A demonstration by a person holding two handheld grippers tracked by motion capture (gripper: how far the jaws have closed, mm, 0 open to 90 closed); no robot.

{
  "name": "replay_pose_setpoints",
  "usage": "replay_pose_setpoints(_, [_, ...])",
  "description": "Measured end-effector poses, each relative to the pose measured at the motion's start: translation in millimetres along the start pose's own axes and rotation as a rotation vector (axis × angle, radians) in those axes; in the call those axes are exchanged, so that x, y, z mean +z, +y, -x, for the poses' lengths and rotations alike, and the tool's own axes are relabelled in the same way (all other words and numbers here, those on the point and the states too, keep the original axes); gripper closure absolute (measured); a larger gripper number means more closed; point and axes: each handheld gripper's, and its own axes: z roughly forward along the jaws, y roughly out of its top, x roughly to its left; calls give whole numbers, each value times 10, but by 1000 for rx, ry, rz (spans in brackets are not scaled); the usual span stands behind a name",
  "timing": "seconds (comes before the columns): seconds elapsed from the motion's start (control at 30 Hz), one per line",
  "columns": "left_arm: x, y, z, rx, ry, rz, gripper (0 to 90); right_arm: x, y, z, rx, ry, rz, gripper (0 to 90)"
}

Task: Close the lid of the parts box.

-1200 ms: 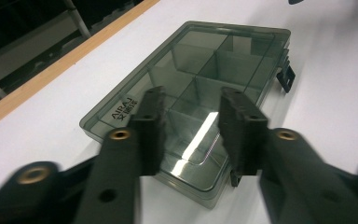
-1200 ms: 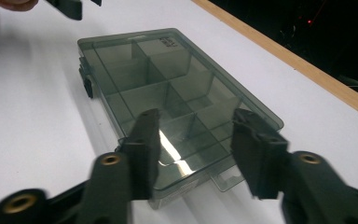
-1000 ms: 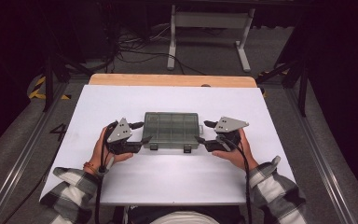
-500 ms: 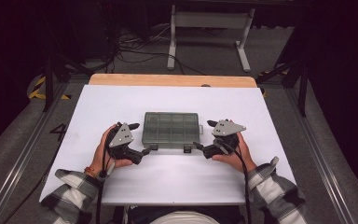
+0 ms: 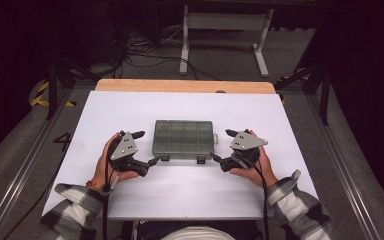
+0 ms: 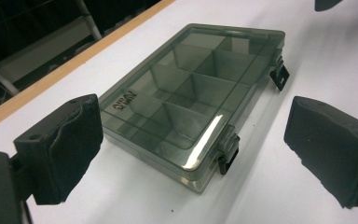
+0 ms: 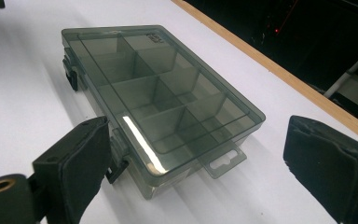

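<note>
Both tongs (image 5: 146, 148) (image 5: 220, 147) backed off the box (image 5: 184, 137) on white table (image 5: 190, 107).

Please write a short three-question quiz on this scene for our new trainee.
1. True or false: the box has its lid shut.
2. How many latches sit on the box's near edge? A) one B) two C) four
3. Is the left gripper touching the box, and how do the jaws of both grippers stand?

Key:
1. True; the clear lid lies flat over empty compartments.
2. B.
3. No; it sits just beside the box's left end. Both it and the right gripper are open.
</note>
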Motion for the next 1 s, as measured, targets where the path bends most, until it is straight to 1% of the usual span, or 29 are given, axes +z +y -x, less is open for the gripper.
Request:
replay_pose_setpoints(0.17, [-68, -6, -5, 5, 9, 0, 54, -45, -6, -15, -13, -15, -3, 87])
replay_pose_setpoints(0.23, [-109, -5, -8, 7, 19, 8, 54, -74, -11, -8, -19, -24, -4, 88])
replay_pose_setpoints(0.4, [-168, -29, -9, -2, 38, 6, 53, -140, -32, 14, -8, -34, -3, 92])
replay_pose_setpoints(0.5, [-192, -42, -1, 2, 45, -2, 51, -170, -49, 16, -8, -52, -16, 93])
replay_pose_setpoints(0.57, [-209, -51, 4, 7, 48, -6, 51, -191, -61, 17, -3, -53, -15, 93])
replay_pose_setpoints(0.73, [-263, -91, 3, -3, 57, -3, 50, -247, -83, 14, -1, -63, -15, 95])
replay_pose_setpoints(0.77, [-276, -103, 2, -12, 51, -3, 49, -260, -87, 13, -1, -65, -14, 96])
replay_pose_setpoints(0.83, [-288, -112, 5, -15, 55, -4, 48, -274, -94, 13, 0, -72, -13, 101])
replay_pose_setpoints(0.87, [-308, -123, 6, -12, 56, -8, 48, -308, -107, 13, -3, -84, -5, 107])
replay_pose_setpoints(0.97, [-328, -140, 9, -17, 55, -5, 48, -346, -122, 20, 2, -90, -7, 107])
replay_pose_setpoints(1.0, [-344, -145, 9, -12, 54, -12, 48, -358, -130, 25, 1, -94, -6, 106])
